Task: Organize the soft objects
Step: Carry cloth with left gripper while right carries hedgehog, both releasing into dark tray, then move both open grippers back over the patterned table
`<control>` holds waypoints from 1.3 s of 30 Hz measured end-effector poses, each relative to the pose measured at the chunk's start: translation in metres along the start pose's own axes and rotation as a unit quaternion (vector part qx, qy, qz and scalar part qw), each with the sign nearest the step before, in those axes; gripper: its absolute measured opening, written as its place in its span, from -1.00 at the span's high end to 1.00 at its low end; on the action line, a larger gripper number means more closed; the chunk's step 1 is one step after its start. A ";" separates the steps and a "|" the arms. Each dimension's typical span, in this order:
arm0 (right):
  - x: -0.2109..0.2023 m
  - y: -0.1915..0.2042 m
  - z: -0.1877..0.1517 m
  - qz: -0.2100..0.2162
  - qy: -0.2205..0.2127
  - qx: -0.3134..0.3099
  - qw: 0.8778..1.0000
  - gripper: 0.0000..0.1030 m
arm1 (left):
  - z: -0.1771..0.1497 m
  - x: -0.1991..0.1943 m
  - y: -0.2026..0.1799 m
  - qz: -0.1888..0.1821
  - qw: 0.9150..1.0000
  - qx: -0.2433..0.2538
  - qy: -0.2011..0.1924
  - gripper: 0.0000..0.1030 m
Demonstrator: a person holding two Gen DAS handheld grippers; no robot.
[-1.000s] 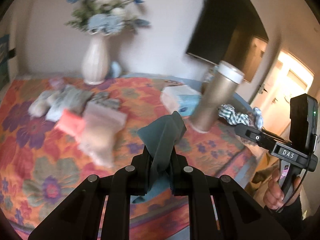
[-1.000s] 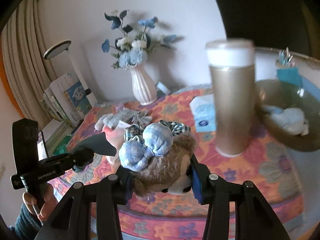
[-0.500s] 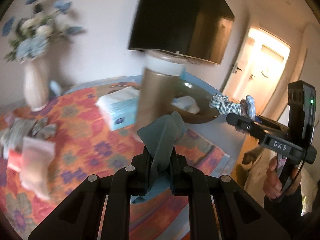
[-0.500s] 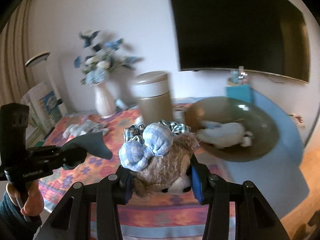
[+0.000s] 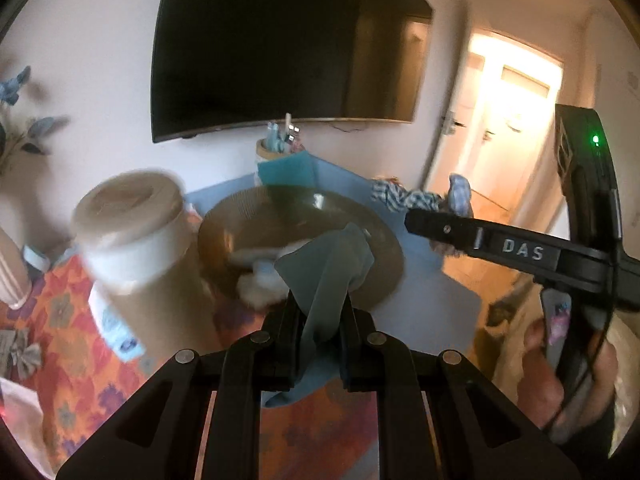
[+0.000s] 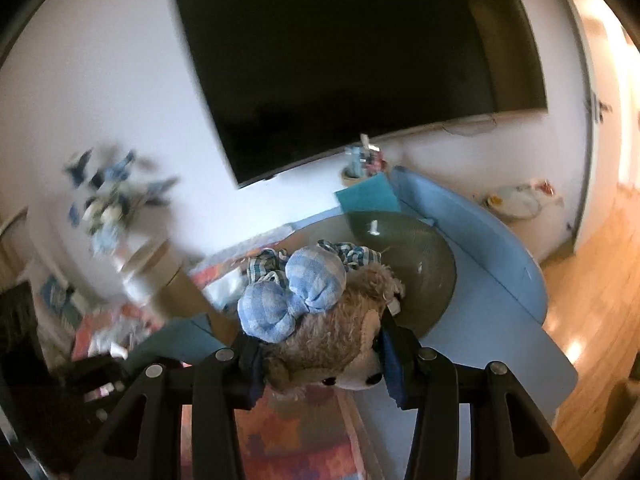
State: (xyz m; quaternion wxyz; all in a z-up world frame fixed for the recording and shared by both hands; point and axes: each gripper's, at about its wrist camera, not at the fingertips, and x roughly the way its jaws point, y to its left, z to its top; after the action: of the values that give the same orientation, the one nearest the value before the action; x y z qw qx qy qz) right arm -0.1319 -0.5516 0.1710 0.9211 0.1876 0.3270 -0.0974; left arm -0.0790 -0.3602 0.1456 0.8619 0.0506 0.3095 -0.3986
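Right tongs (image 5: 416,224), side of body: you can read "DAS" in pale capitals.
Other printing: too blurred for you to read.

Wall-mounted black television (image 6: 360,60), gold cylinder canister (image 5: 136,248), floral tablecloth (image 5: 60,340), lit doorway (image 5: 508,120).

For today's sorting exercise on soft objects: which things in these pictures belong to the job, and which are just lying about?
Part of the job:
teal cloth in the left gripper
plush toy in the right gripper
round bowl holding a white fluffy item

Just lying about:
tan cylinder
television
flower vase
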 end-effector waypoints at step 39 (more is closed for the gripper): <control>-0.005 -0.006 -0.033 0.069 0.021 0.020 0.997 -0.61 | -0.058 -0.086 0.023 0.081 0.996 -0.004 -0.048 -0.54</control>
State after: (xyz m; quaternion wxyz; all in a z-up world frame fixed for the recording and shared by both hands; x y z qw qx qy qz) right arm -0.1567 -0.5434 0.1489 0.9145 0.2302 0.3308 -0.0360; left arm -0.1333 -0.2686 0.1446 0.9053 0.0531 0.2640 -0.3285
